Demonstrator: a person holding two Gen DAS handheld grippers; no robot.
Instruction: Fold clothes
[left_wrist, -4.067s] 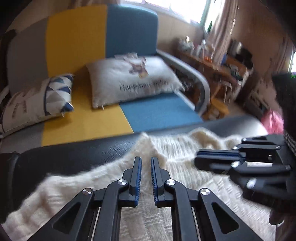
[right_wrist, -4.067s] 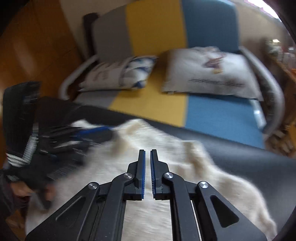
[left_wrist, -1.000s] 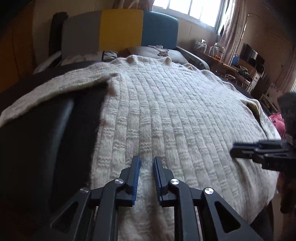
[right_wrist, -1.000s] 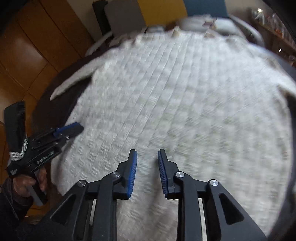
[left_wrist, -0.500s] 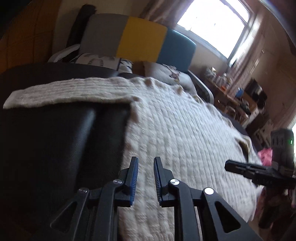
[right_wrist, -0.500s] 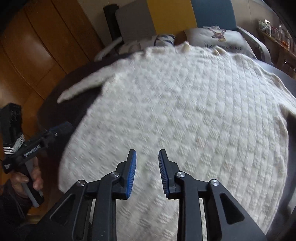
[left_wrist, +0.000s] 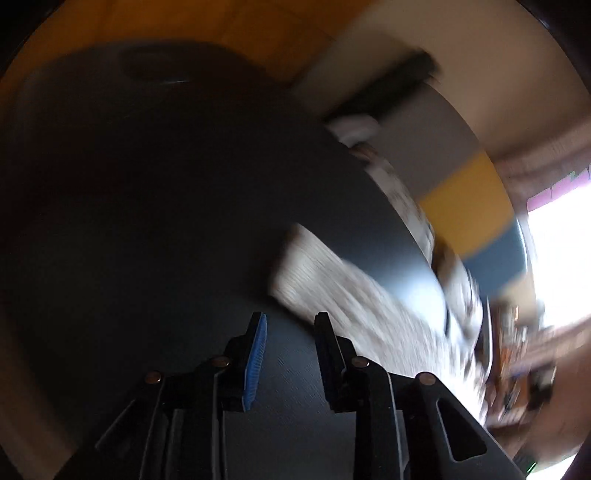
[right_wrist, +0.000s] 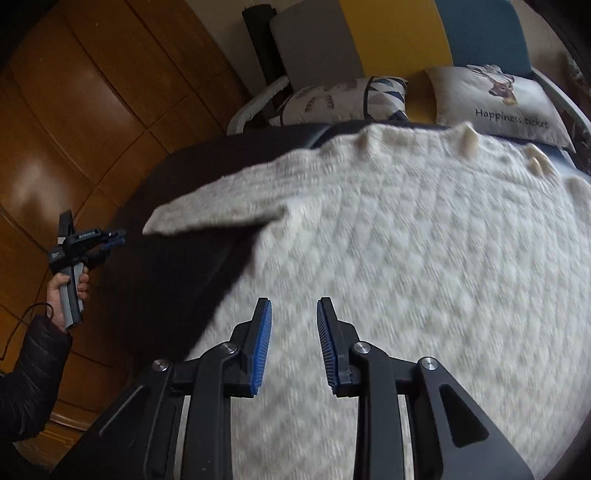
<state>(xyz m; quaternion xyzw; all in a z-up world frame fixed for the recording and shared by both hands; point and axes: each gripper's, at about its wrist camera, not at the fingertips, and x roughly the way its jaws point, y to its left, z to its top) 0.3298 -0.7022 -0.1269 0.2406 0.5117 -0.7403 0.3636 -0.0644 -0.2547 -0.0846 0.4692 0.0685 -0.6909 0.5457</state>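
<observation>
A cream knitted sweater (right_wrist: 424, 251) lies spread flat on a black padded surface (right_wrist: 177, 266), one sleeve (right_wrist: 221, 206) stretched out to the left. My right gripper (right_wrist: 293, 314) hovers open over the sweater's lower body, nothing between its fingers. In the left wrist view, which is tilted and blurred, my left gripper (left_wrist: 290, 325) is open above the black surface (left_wrist: 147, 221), with the sleeve's cuff (left_wrist: 306, 266) just beyond its fingertips. The right wrist view shows the left gripper (right_wrist: 114, 236) off the surface's left side, held by a hand (right_wrist: 62, 288) in a dark sleeve.
A grey, yellow and blue sofa (right_wrist: 388, 40) stands behind the surface, with a patterned cushion (right_wrist: 340, 99) and a printed cushion (right_wrist: 506, 107) on it. Wooden panels (right_wrist: 74, 129) line the left. A bright window (left_wrist: 561, 251) and cluttered shelves (left_wrist: 517, 362) are at right.
The left gripper swung left off the sweater's body and now points at the sleeve cuff, opened wider. The right gripper opened slightly and pulled back over the lower sweater.
</observation>
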